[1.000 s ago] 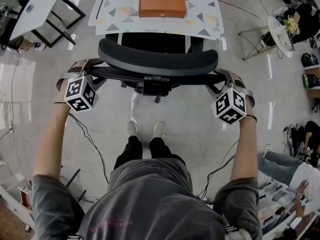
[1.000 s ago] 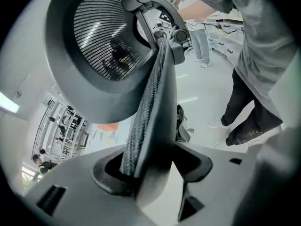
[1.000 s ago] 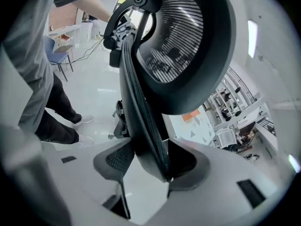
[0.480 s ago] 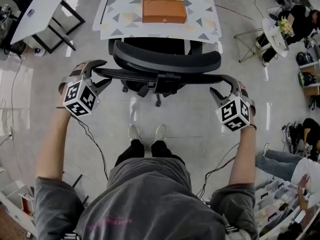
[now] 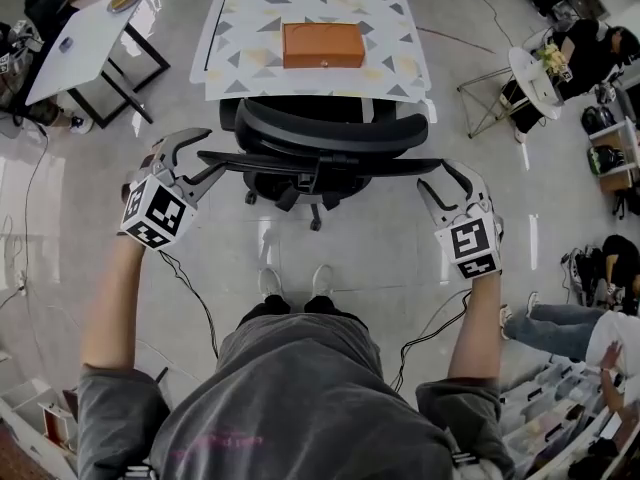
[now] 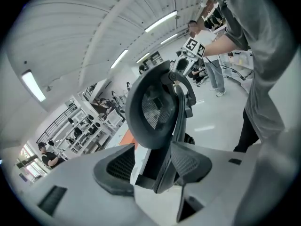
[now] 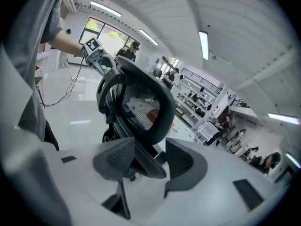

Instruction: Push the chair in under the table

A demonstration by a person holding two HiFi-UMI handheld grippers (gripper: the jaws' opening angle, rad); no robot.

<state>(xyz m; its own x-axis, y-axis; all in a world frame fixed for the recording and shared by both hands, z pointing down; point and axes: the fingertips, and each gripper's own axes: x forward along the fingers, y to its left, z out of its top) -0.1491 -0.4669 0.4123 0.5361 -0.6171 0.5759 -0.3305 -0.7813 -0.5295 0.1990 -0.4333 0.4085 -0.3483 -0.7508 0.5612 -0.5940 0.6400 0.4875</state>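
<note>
The black office chair stands with its seat under the patterned table, backrest towards me. A thin black bar runs across behind the backrest. My left gripper is open at the bar's left end, which lies between its jaws with a gap; the jaws have just been closing a little. My right gripper is open at the bar's right end. In the left gripper view the chair is seen edge-on beyond the left gripper. The right gripper view shows the chair past the right gripper.
An orange box lies on the patterned table. A white table stands at the far left, a small round table at the right. Cables trail over the floor by my feet. A person sits at the lower right.
The chair's backrest has come closer to the table edge. Both grippers have risen and rolled, still at the two ends of the bar.
</note>
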